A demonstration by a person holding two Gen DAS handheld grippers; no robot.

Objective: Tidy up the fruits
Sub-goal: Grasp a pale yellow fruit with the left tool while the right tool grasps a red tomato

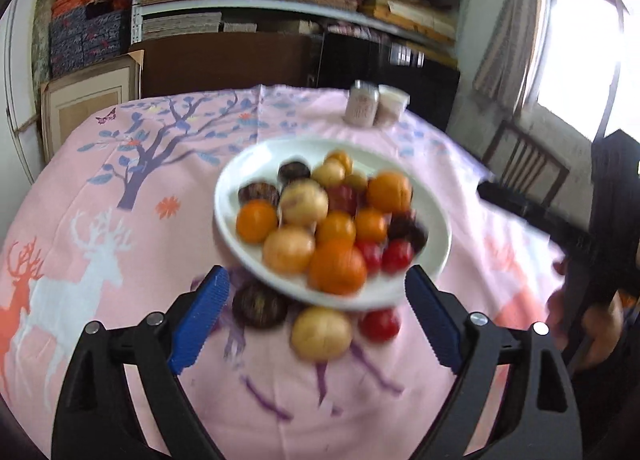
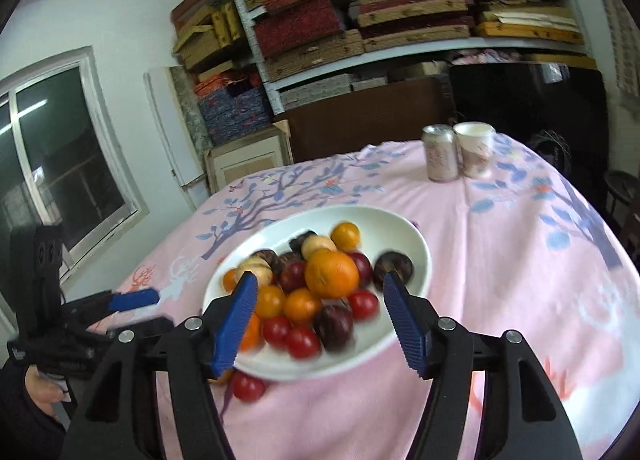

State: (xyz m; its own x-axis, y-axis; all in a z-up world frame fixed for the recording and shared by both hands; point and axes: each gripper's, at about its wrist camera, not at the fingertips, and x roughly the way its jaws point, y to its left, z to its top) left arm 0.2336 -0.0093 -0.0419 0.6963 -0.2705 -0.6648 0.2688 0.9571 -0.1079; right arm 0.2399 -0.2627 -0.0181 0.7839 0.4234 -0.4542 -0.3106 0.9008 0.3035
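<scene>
A white plate (image 1: 240, 164) (image 2: 400, 220) heaped with oranges, pale round fruits, dark plums and small red tomatoes sits mid-table, blurred. Three fruits lie loose on the cloth by its near rim: a dark plum (image 1: 259, 306), a pale fruit (image 1: 321, 334) and a red tomato (image 1: 379, 324) (image 2: 248, 386). My left gripper (image 1: 317, 274) is open, hovering over the plate's near edge with nothing pinched. My right gripper (image 2: 320, 278) is open too, its blue pads framing a large orange (image 2: 331, 274) without touching it. The left gripper's blue fingers (image 2: 134, 300) show at the left of the right wrist view.
A pink tablecloth (image 1: 120, 220) printed with deer and a tree covers the table. A drink can (image 1: 362, 104) (image 2: 440, 156) and a paper cup (image 1: 392, 102) (image 2: 476, 154) stand at the far edge. Behind are loaded shelves, cardboard frames and a wooden chair (image 1: 524, 168).
</scene>
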